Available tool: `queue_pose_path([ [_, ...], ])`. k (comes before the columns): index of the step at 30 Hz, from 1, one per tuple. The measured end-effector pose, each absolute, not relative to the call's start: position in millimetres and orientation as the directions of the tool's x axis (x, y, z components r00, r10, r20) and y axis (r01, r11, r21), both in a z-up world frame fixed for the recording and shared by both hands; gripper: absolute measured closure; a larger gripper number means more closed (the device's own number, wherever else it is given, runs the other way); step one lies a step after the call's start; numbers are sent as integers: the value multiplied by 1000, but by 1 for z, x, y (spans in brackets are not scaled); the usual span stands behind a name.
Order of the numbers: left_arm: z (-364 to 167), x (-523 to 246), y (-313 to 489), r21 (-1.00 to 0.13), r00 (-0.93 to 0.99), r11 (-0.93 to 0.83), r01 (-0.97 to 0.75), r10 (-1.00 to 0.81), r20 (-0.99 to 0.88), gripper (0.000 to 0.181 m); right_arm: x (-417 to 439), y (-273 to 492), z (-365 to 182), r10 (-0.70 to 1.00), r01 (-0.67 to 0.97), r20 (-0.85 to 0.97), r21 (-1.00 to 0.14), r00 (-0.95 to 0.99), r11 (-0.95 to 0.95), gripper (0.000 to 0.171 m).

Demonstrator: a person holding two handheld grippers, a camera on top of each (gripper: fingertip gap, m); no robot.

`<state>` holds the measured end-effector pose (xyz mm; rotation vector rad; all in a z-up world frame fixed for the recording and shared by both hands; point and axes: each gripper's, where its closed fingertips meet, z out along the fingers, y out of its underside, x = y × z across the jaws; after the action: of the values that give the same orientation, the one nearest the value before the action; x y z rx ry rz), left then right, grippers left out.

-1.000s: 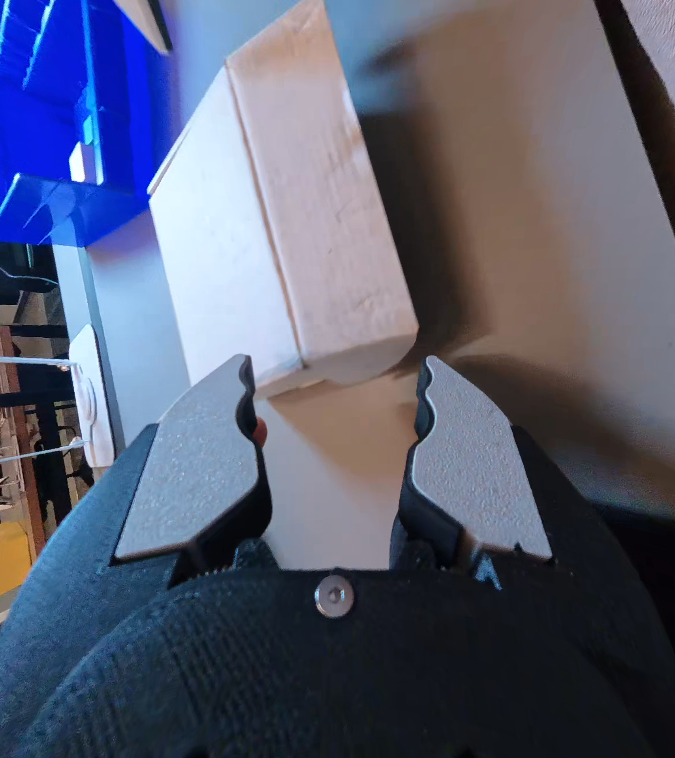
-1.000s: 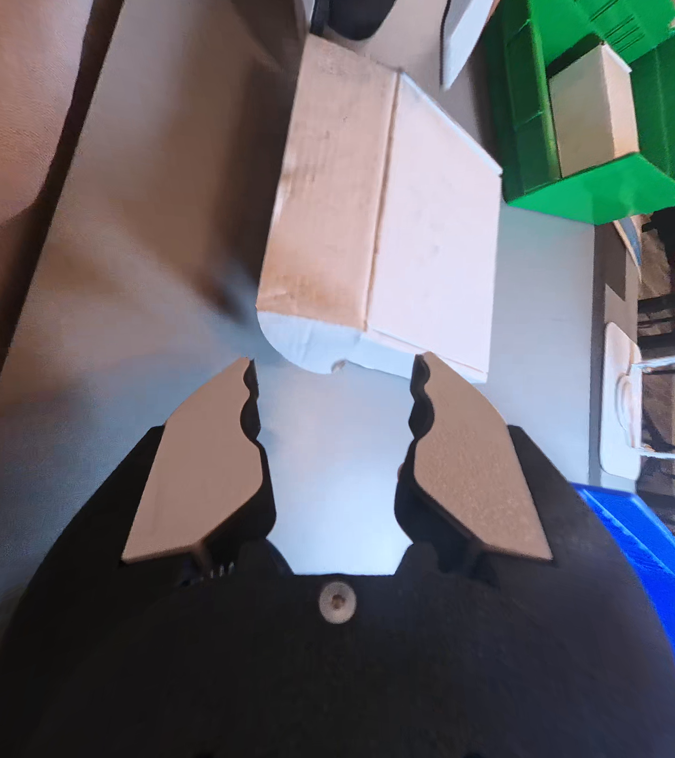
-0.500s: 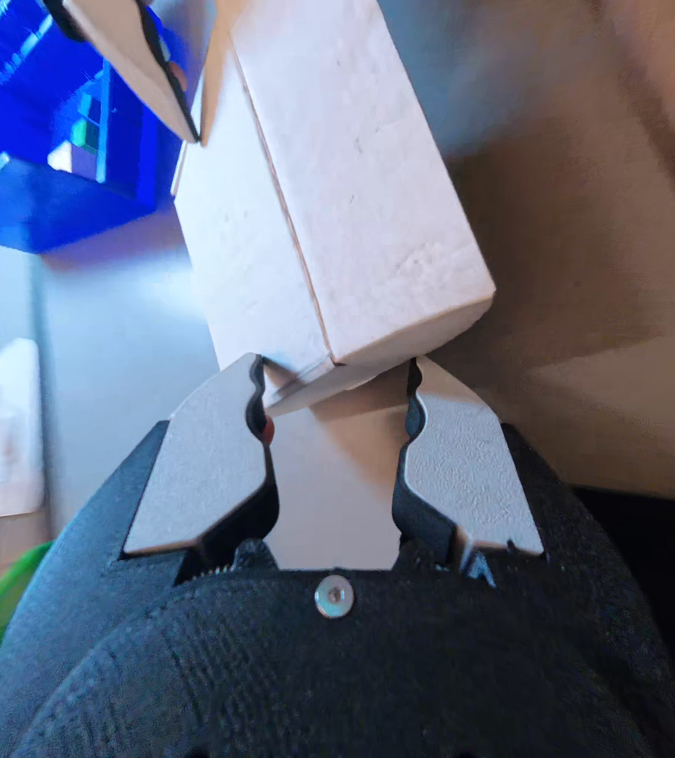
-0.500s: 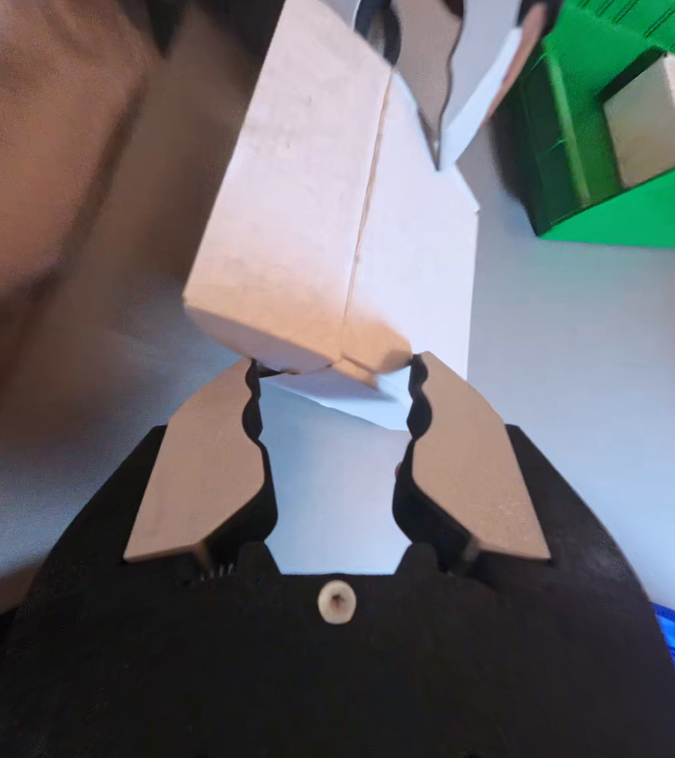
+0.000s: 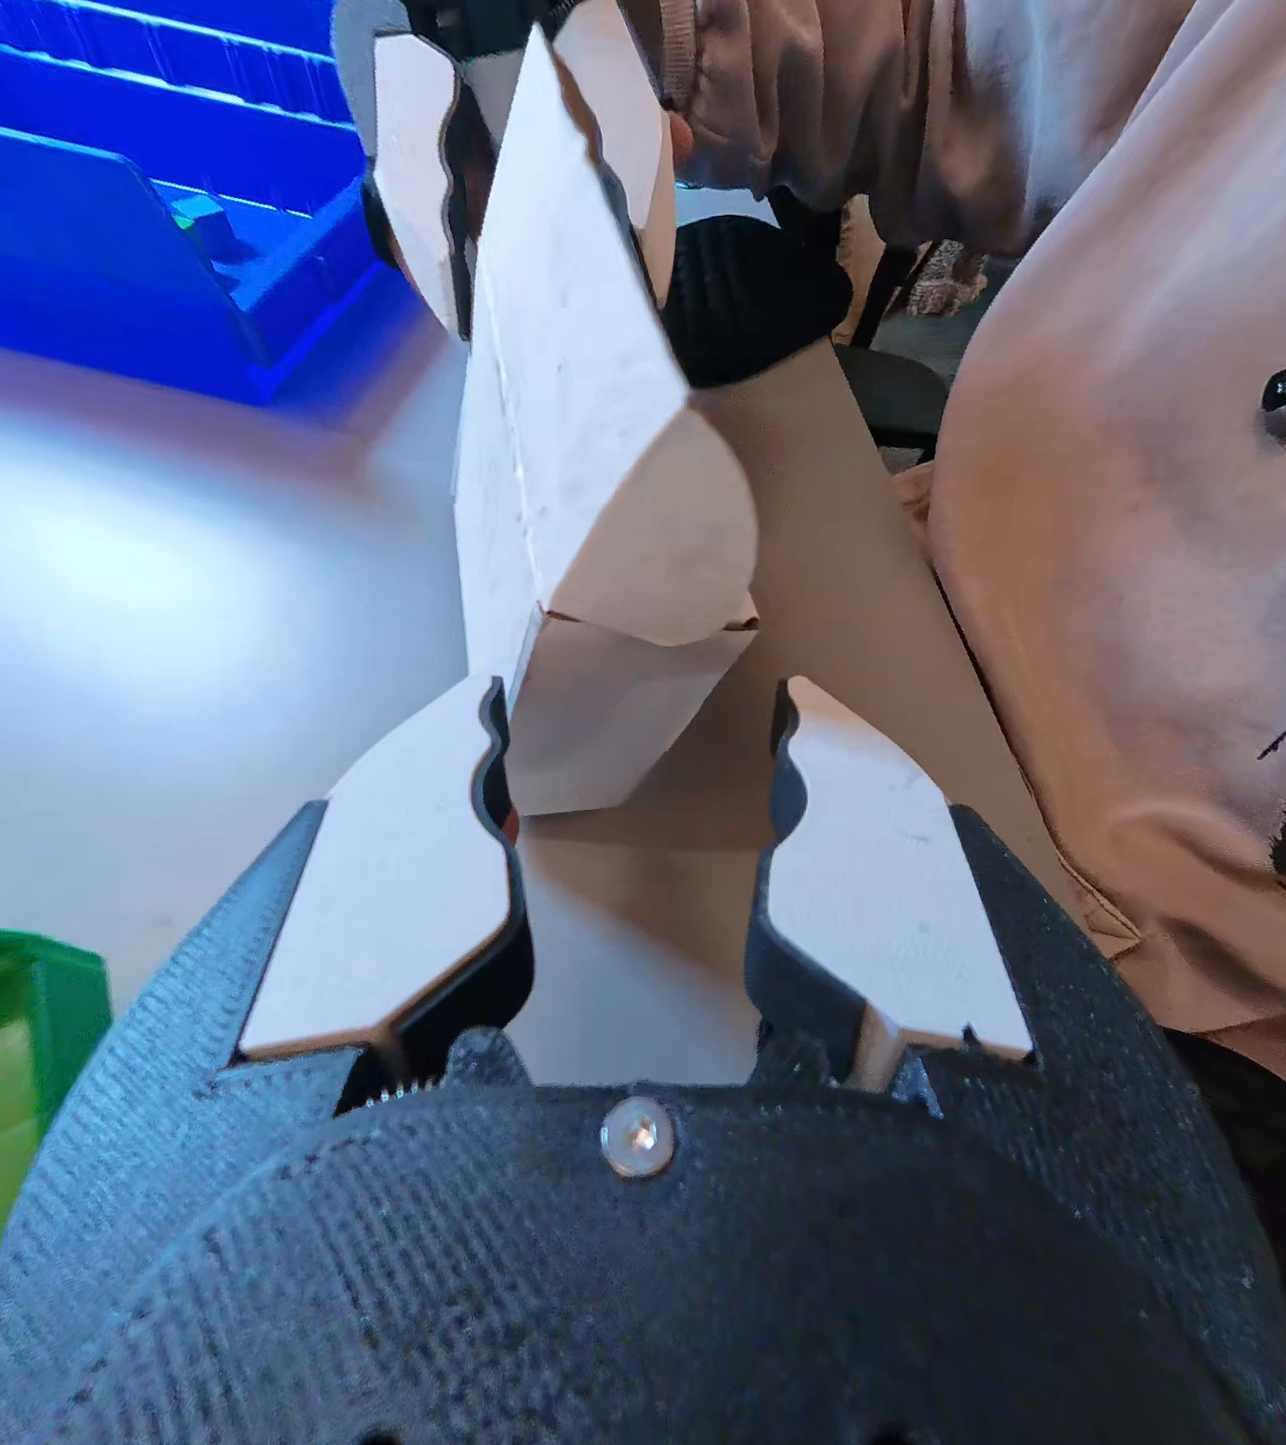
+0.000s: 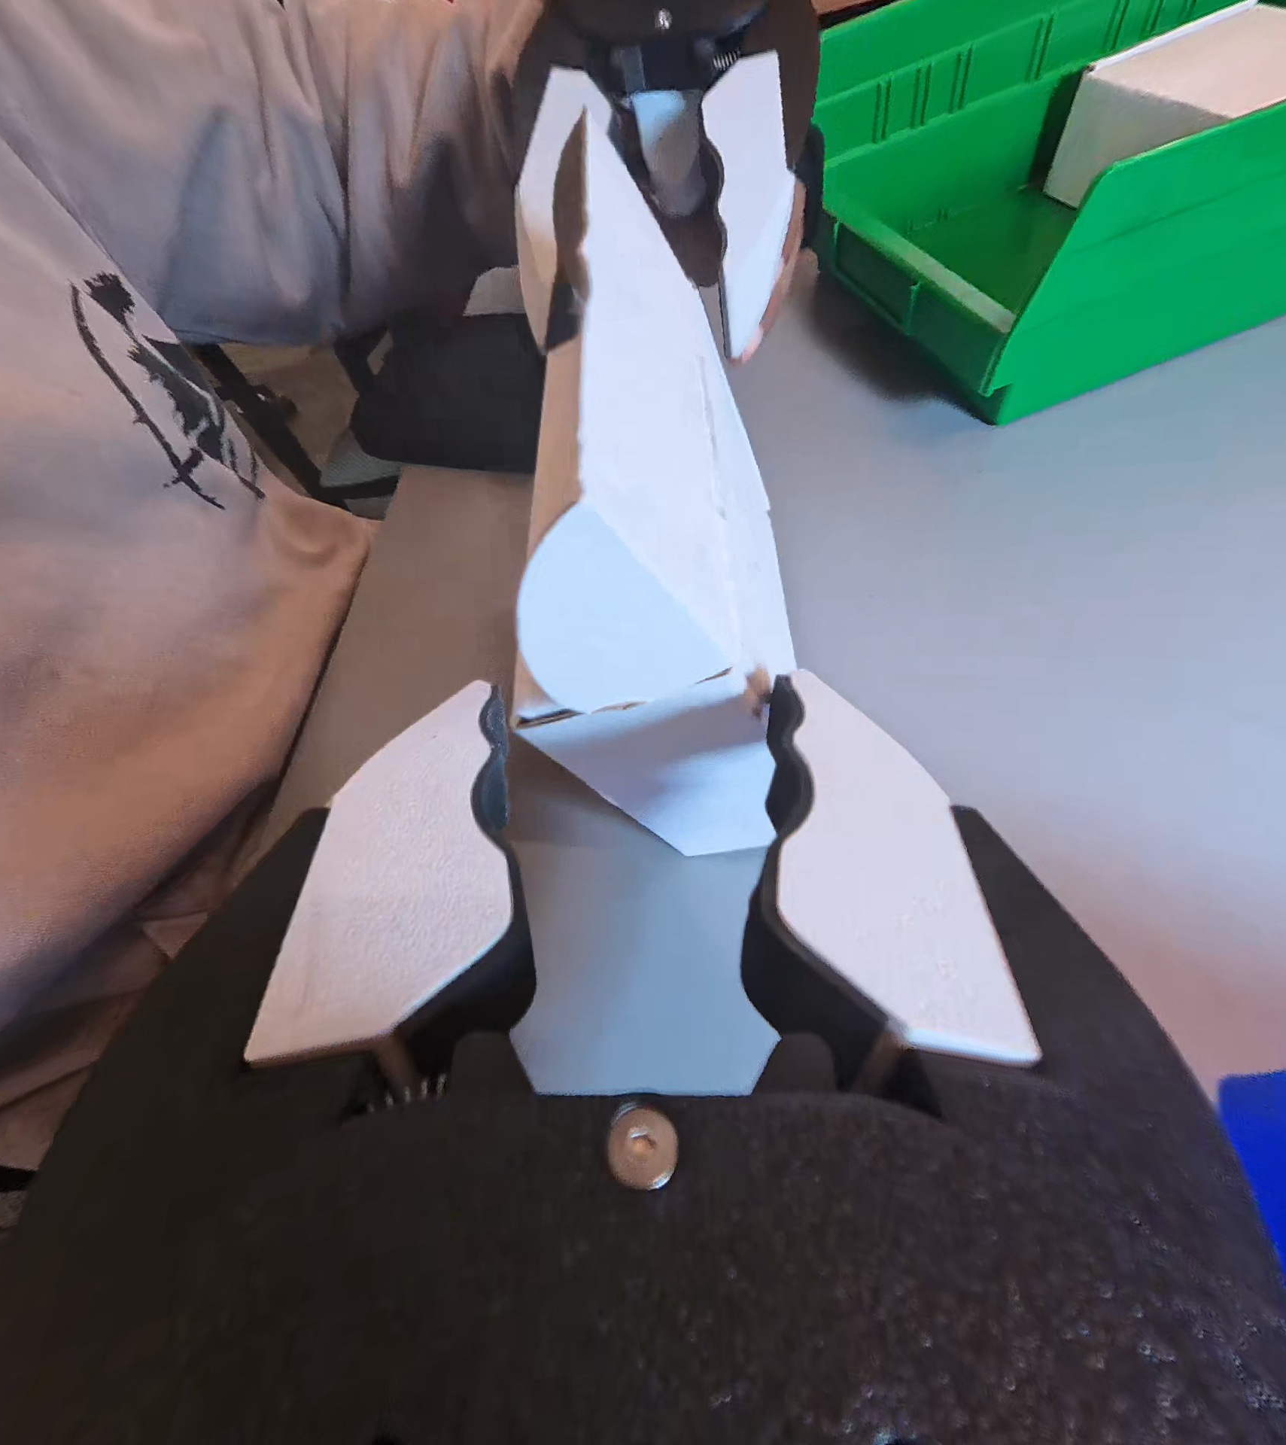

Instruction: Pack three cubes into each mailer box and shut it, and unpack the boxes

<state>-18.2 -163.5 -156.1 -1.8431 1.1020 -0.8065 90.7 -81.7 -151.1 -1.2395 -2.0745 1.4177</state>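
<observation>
Seemingly both fingers [image 5: 389,852] pinch box [image 5: 569,438] ends.

One closed white cardboard mailer box [image 5: 585,438] reaching between the jaws, a second white box [image 6: 1163,102] far beyond the right jaw in one green plastic bin [image 6: 1140,258]; one blue plastic bin [image 5: 116,234] beyond the left jaw; two grippers
</observation>
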Motion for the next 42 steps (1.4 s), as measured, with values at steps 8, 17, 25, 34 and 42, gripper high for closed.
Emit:
queue_pose_path([
  [8,-132,-23,-160,-893,431,-193,-407,-902,-2,112,93,-73,-136,827,430,-107,-886,-553,173,105],
  [17,-125,-38,-137,-859,434,-190,-476,-900,-42,113,95,-62,-131,848,432,-36,-871,-529,233,107],
  [25,-117,-14,-130,-876,341,-144,-460,-940,-24,130,83,-60,-121,815,397,-47,-888,-578,230,120],
  [34,-110,-14,-131,-861,343,-124,-493,-937,-62,138,80,-68,-112,811,416,-110,-893,-574,173,131],
  [42,-120,-20,-128,-862,319,-128,-490,-947,-41,141,83,-64,-116,812,413,-88,-889,-577,197,140],
])
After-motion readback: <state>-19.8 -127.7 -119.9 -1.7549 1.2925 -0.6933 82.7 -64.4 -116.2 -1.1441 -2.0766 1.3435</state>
